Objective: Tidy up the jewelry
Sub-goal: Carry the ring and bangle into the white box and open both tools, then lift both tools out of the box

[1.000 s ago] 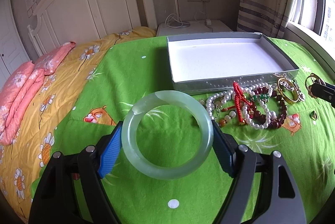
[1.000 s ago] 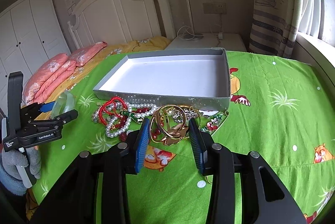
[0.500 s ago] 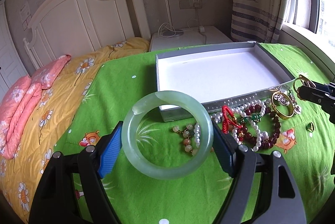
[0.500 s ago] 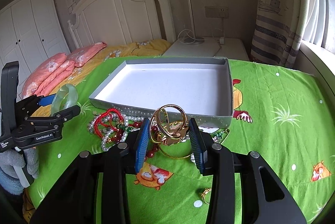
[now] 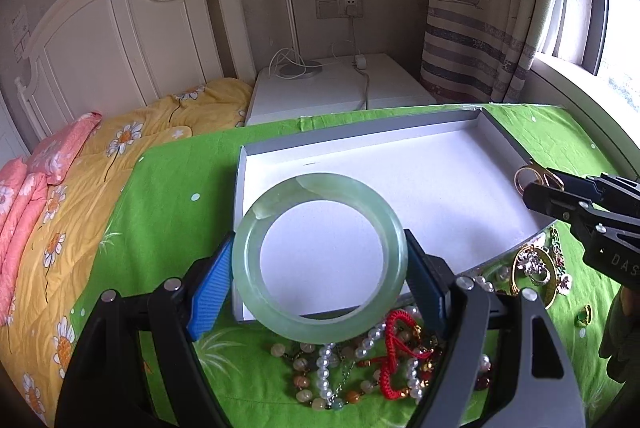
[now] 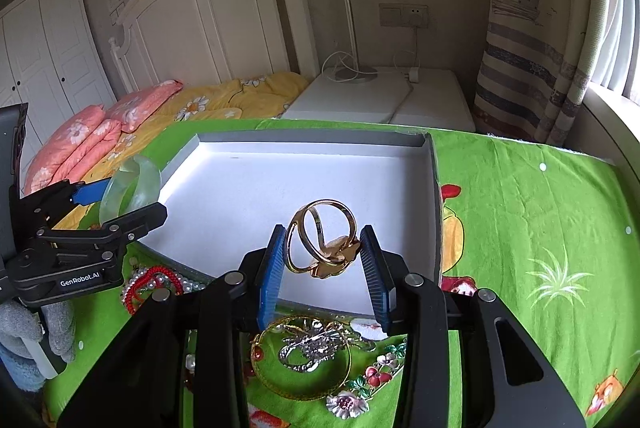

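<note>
My left gripper (image 5: 320,260) is shut on a pale green jade bangle (image 5: 394,236), held over the near left corner of the grey box (image 5: 360,130) with its white floor. In the right wrist view the same bangle (image 6: 132,184) hangs at the box's left edge. My right gripper (image 6: 322,252) is shut on a gold bangle (image 6: 320,228) of crossed rings, above the box's near side (image 6: 312,136). From the left wrist view that right gripper (image 5: 536,184) reaches in at the box's right wall. Loose beads and pearls (image 5: 360,360) lie on the green cloth before the box.
A gold hoop with a silver brooch (image 6: 308,352) and flower pieces lie in front of the box. A small green ring (image 5: 584,316) sits to the right. Behind the box stands a white nightstand (image 5: 336,88) with a lamp; yellow bedding (image 5: 80,188) lies left.
Both grippers have moved forward with their bangles, from over the jewelry pile to over the box. The box looms larger and nearer in both views.
</note>
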A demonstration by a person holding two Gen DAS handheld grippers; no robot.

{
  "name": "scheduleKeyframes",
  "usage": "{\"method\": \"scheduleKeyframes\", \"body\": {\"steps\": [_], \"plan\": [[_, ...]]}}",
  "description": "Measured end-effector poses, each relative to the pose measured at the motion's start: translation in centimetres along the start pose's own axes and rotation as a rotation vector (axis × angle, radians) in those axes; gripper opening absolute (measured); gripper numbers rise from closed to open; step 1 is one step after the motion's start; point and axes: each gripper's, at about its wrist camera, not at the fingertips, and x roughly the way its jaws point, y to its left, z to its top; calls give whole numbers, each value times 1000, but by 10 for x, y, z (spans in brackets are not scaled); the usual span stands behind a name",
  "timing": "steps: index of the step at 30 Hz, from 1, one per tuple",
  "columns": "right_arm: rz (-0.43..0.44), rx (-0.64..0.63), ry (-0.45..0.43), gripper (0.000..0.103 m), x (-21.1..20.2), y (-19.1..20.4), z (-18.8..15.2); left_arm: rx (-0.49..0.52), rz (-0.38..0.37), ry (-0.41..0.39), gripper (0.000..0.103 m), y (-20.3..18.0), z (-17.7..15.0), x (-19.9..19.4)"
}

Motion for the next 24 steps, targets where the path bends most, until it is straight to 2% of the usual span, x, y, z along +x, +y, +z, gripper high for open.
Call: {"method": "scheduleKeyframes", "body": {"steps": [6, 11, 13, 14, 15, 24], "plan": [[-36, -28, 31, 39, 27, 3, 15, -4, 26, 63, 78, 8, 14, 43], [-91, -69, 51, 39, 43, 10, 22, 1, 48, 96, 78, 9, 18, 65], [-95, -80, 48, 51, 44, 12, 23, -2, 57, 118, 78, 10, 18, 73], [-95, -82, 38, 65, 42, 13, 22, -7, 59, 129, 79, 12, 16, 76], [-98, -83, 28, 71, 41, 14, 22, -10, 61, 123, 79, 13, 15, 77], [-104, -60, 16, 72, 27, 12, 16, -12, 97, 67, 85, 11, 5, 52]]}}
